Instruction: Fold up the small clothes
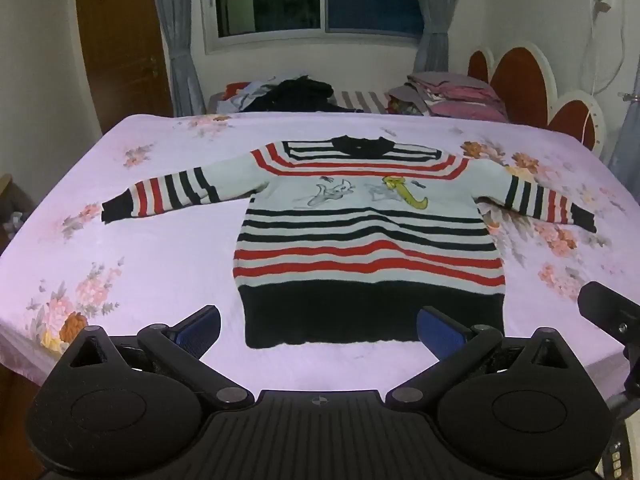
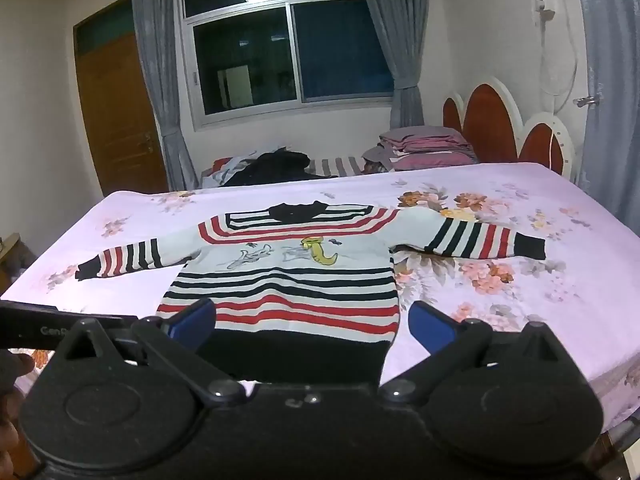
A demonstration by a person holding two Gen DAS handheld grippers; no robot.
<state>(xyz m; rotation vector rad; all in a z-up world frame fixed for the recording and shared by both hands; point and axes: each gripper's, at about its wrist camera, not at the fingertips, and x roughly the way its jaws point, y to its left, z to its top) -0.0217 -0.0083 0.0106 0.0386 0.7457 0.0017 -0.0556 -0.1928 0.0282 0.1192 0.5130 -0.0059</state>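
Note:
A small striped sweater [image 1: 360, 232] in white, red and black lies flat on the pink floral bedsheet [image 1: 160, 248], both sleeves spread out and the black hem nearest me. My left gripper [image 1: 318, 330] hovers open just in front of the hem, blue pads wide apart, nothing between them. In the right wrist view the same sweater [image 2: 288, 280] lies ahead, and my right gripper [image 2: 312, 324] stands open above its black hem, not touching it. The other gripper's black body [image 1: 608, 312] shows at the right edge of the left wrist view.
Beyond the sheet lies a heap of dark and mixed clothes [image 1: 296, 94] and a stack of folded pink bedding [image 1: 452, 98] by the red headboard [image 1: 520, 84]. A window with grey curtains [image 2: 280, 40] and a wooden door [image 2: 116, 112] stand behind. A hand [image 2: 16, 372] shows at far left.

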